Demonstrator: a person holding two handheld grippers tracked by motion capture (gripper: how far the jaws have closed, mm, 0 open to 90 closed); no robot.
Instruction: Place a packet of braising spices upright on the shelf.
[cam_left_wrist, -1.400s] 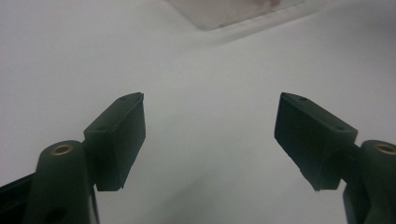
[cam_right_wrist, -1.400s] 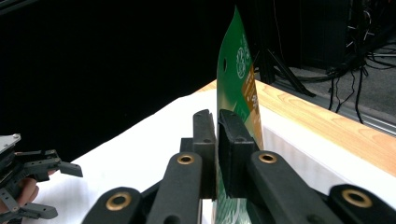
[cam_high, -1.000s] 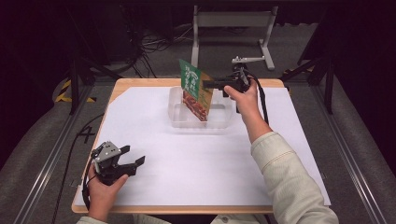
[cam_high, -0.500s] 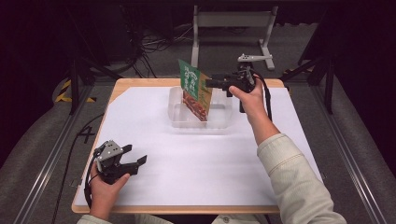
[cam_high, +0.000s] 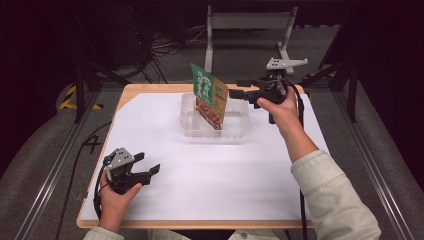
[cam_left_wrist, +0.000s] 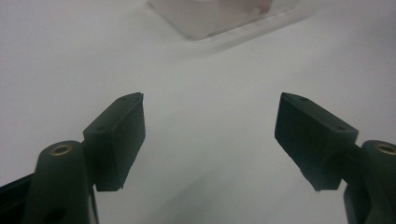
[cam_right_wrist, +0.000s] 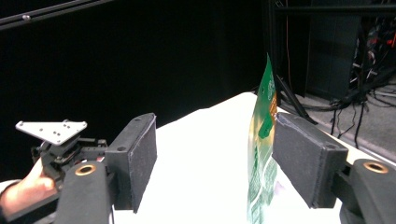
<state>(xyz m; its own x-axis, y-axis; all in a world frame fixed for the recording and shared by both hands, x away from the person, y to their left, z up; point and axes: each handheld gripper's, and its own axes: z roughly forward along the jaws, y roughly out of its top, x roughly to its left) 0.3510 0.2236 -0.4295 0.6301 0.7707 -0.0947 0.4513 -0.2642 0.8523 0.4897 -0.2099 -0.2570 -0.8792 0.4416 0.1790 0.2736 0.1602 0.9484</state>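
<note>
Right gripper (cam_high: 234, 93) fingers stand wide apart beside the upright snack pouch (cam_high: 208, 95) (holding nothing); withdraw straight, without tipping it from the clear tub (cam_high: 235, 129).

A wooden table (cam_high: 131, 92) (white sheet (cam_high: 150, 130) over it) bears a clear tub (cam_high: 235, 125)

The right claw (cam_right_wrist: 212, 161) stands parted over the white surface (cam_right_wrist: 201, 158); an upright green printed snack pouch (cam_right_wrist: 261, 154) stands just beside its right-hand jaw. Farther off, the left claw (cam_right_wrist: 56, 144).
</note>
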